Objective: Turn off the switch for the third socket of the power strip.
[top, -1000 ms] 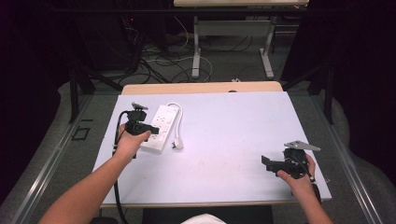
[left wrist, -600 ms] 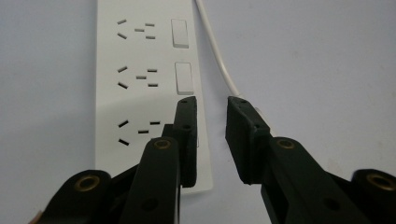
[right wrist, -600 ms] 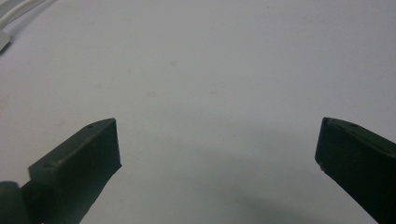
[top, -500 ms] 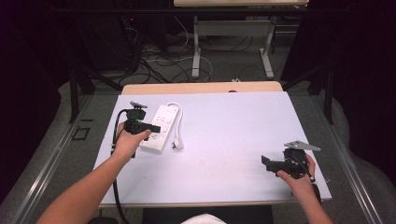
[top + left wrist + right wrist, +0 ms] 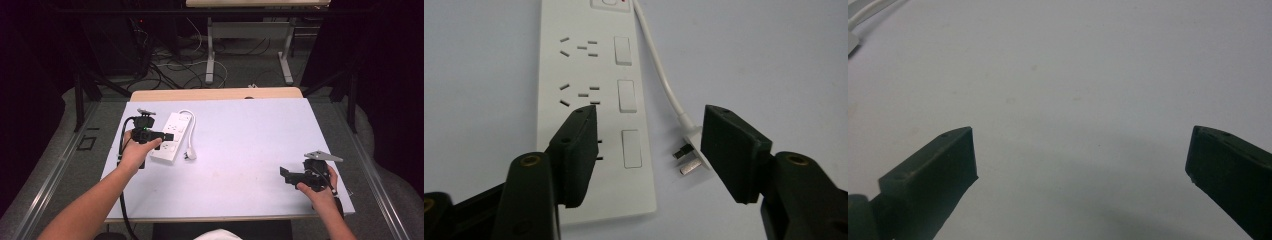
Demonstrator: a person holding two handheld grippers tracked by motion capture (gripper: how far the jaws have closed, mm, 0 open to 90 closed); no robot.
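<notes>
Your left tongs [image 5: 646, 150] hang released over the near end of the strip [image 5: 589, 115], one jaw above its sockets, the other beside the plug [image 5: 689, 157]. Your right tongs [image 5: 295, 176] are released too, well apart at the tabletop's [image 5: 240, 150] near right corner, over bare surface.

The strip lies flat on the left half of the tabletop. Judge it a rigid, light plastic bar with smooth sides that may slip, so take it across its width. The cord [image 5: 659, 70] looks soft and will trail; the plug is small and hard.

The left gripper view gives you the sockets, switches and plug prongs; the high view instead gives the cord's loop around the strip's far end.
</notes>
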